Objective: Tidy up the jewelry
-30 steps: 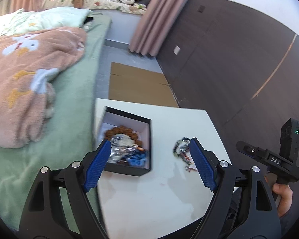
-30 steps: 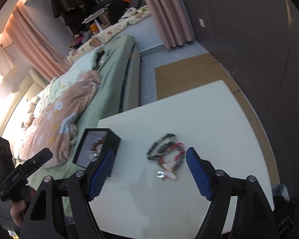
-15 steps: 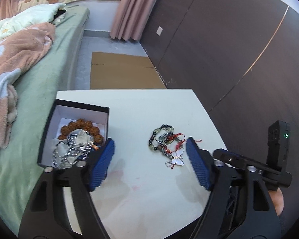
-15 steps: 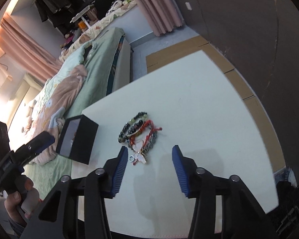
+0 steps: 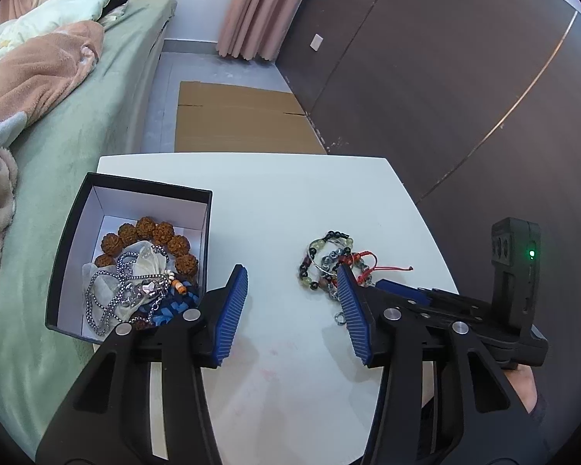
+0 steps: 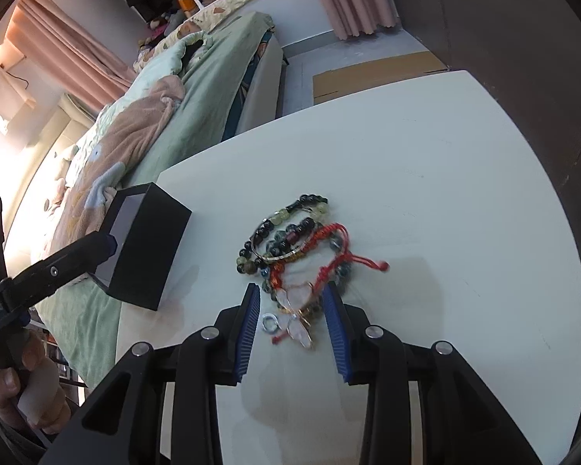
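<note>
A black box point(image 5: 77, 228) with white lining holds brown bead bracelets, a silver chain and blue pieces; it stands at the table's left and shows in the right wrist view point(image 6: 151, 248). A tangled pile of bead bracelets and red cords point(image 6: 294, 248) lies mid-table and shows in the left wrist view point(image 5: 329, 259). A butterfly pendant point(image 6: 296, 310) and a small ring point(image 6: 269, 323) lie at its near edge. My right gripper point(image 6: 292, 308) is open, its fingers straddling the pendant. My left gripper point(image 5: 290, 298) is open and empty between box and pile.
The white table point(image 6: 445, 178) has its far edge toward a dark wall point(image 5: 445, 77). A green bed with a pink blanket point(image 5: 38, 77) runs along the left. Flat cardboard point(image 5: 244, 116) lies on the floor beyond the table.
My right gripper has moved forward and down to the pile, narrowing around the butterfly pendant. My left gripper has shifted right, from over the box to between box and pile.
</note>
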